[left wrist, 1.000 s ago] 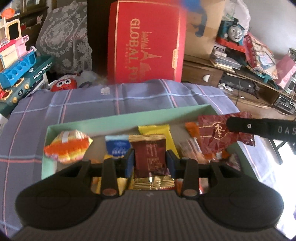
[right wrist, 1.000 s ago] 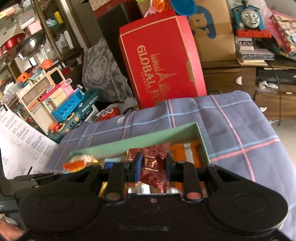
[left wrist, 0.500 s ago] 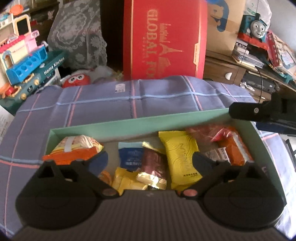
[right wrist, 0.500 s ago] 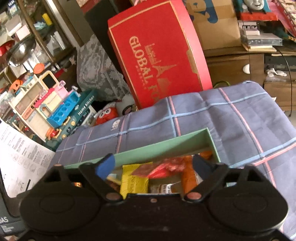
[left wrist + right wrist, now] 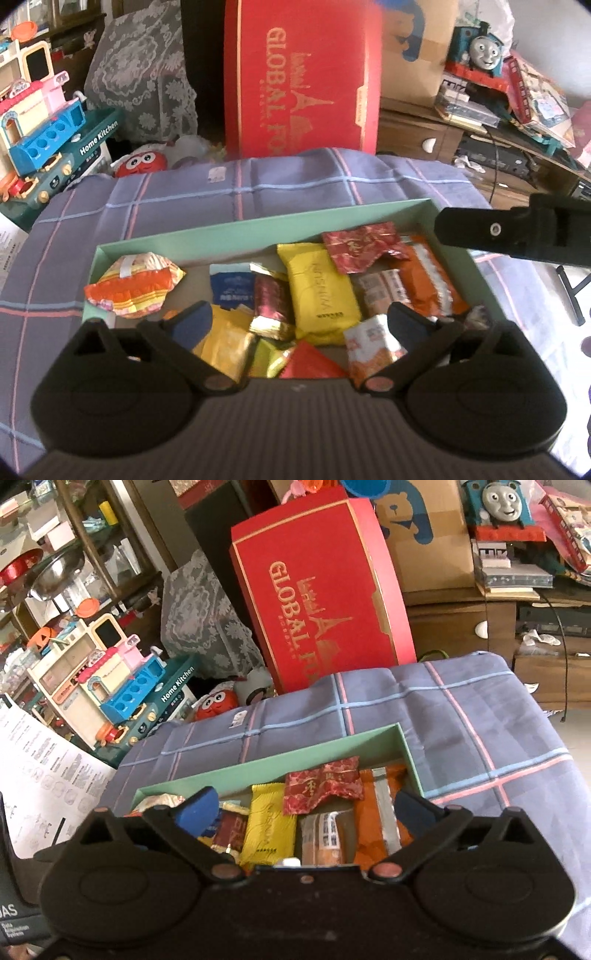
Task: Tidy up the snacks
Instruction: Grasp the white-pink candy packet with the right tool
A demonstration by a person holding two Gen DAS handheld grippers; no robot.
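1. The left tool [image 5: 298,320] hovers over the green box [image 5: 236,232] with its jaws spread wide, gripping nothing.
2. The right tool [image 5: 304,806] likewise stands wide and empty above the same box.
3. Inside lie the snacks: a yellow packet [image 5: 320,287] at centre, a dark red packet [image 5: 360,245] overlapping its far right corner, and an orange-striped wrapper [image 5: 135,282] on the left rim.
4. The box rests on a plaid cloth [image 5: 258,184].

We see a cluttered family home: a pastel plastic toy kitchen set [image 5: 40,122], a blue smiling toy train [image 5: 478,48], a lace-draped chair [image 5: 144,74].
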